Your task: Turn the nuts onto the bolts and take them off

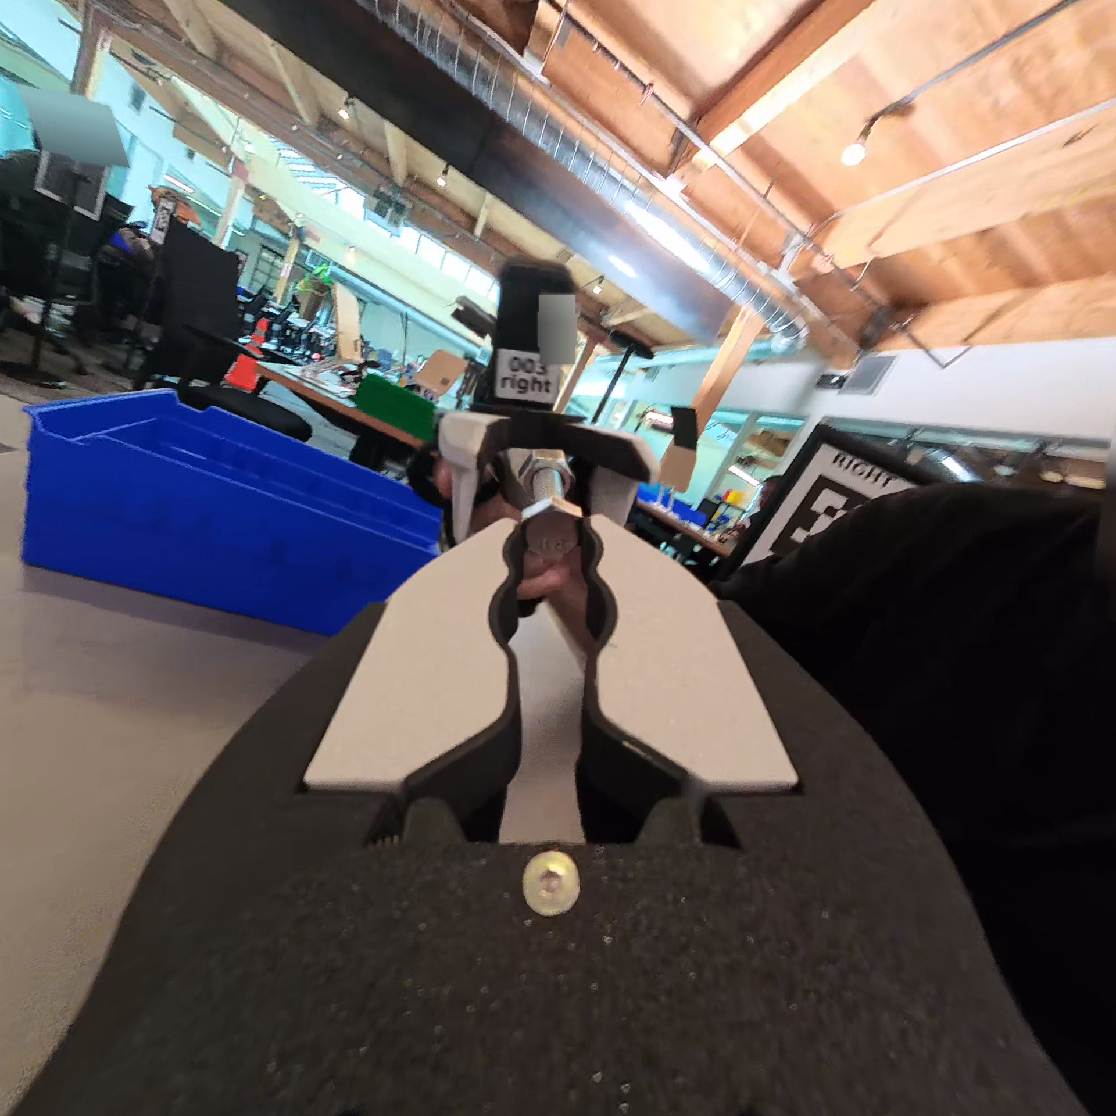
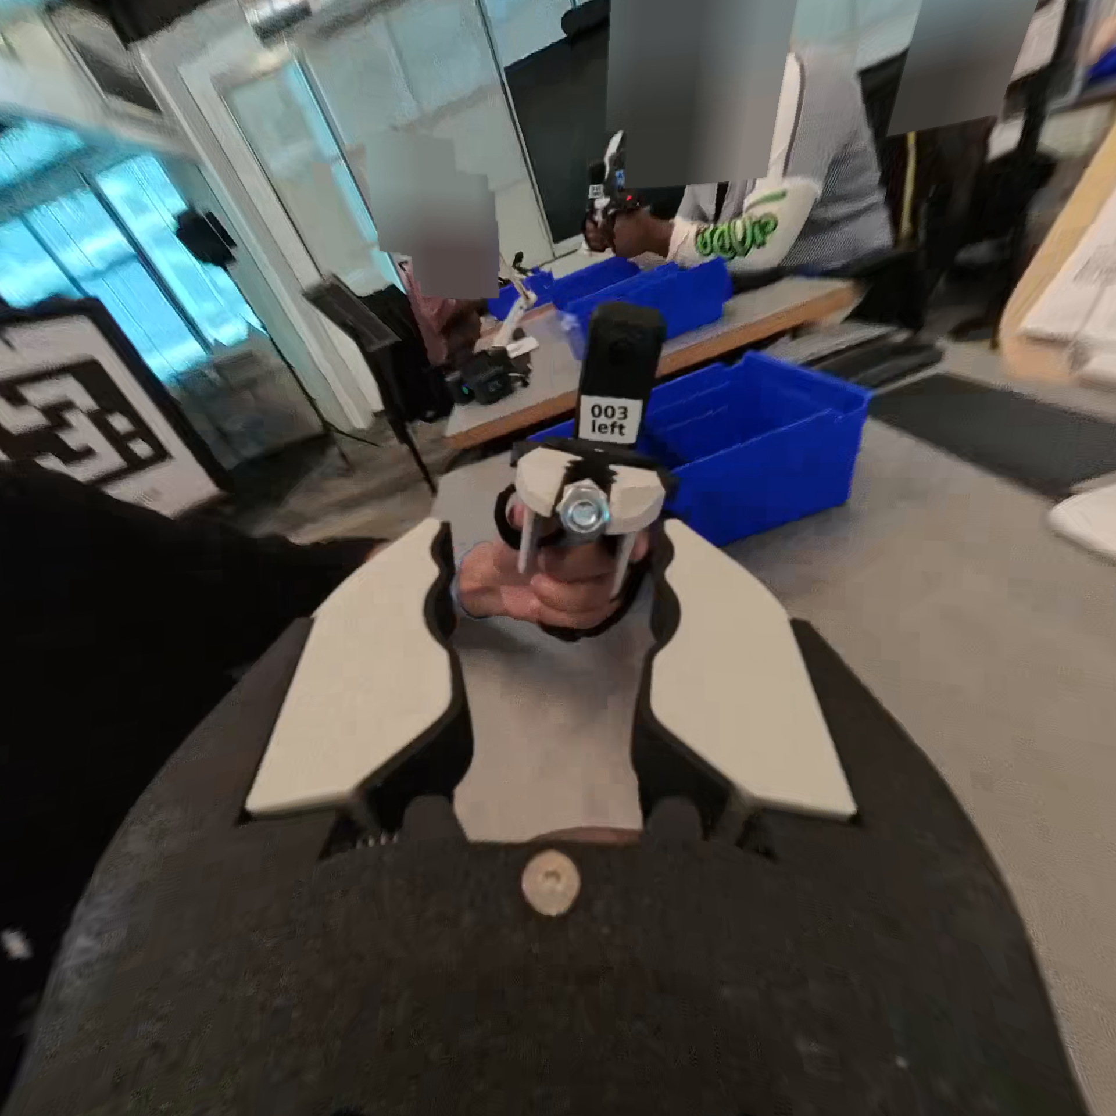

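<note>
While your left tongs [image 1: 552, 531] pinch the one bolt [image 1: 546, 492] by its head above the tabletop [image 1: 90, 694], your right tongs [image 2: 552, 543] stand spread, apart from the nut [image 2: 583, 513]; one nut sits on that bolt. One blue bin [image 1: 211, 501] lies beside you on the tabletop, open surface around it.

The bolt [image 1: 551, 513] is a silver hex-head type with a threaded shank, held off the table with its head clamped between the left gripper [image 1: 552, 531] fingertips. One silver hex nut [image 1: 537, 468] sits threaded on the shank near the far end, which points toward the right wrist camera.
</note>
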Tool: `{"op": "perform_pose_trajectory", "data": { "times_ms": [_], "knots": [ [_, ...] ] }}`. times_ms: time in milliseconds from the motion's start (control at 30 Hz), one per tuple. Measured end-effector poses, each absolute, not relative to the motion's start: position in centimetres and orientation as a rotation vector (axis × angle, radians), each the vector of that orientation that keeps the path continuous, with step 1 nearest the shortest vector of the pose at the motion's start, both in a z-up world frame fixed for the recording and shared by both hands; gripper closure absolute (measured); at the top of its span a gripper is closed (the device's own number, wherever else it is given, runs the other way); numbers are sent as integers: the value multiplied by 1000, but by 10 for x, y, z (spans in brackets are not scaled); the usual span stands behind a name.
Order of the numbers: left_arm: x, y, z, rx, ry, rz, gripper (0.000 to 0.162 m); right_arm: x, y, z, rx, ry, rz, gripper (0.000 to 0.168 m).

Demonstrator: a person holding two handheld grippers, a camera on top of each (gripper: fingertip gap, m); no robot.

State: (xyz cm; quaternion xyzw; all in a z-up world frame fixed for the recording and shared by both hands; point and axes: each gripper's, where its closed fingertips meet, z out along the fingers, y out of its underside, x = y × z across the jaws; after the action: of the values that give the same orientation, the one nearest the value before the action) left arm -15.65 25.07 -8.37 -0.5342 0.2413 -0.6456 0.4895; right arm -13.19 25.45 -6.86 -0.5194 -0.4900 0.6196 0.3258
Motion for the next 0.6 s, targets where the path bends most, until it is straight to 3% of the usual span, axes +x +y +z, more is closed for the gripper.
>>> {"op": "perform_pose_trajectory", "data": {
  "times_ms": [33,100,167,433,600],
  "knots": [
    [-157,250,-83,-1286,577,-1606,146,-131,255,-68,-1280,-1336,1464,98],
    [-155,248,-83,-1281,578,-1670,146,-129,248,-74,-1136,-1490,1179,108],
    [-149,247,-90,-1313,598,-1681,146,-132,238,-75,-1032,-1561,1056,104],
    [-147,243,-86,-1288,604,-1695,146,-138,252,-118,-1099,-1668,887,110],
    [-145,243,-89,-1302,611,-1696,146,-137,237,-84,-957,-1618,863,108]
  ]
}}
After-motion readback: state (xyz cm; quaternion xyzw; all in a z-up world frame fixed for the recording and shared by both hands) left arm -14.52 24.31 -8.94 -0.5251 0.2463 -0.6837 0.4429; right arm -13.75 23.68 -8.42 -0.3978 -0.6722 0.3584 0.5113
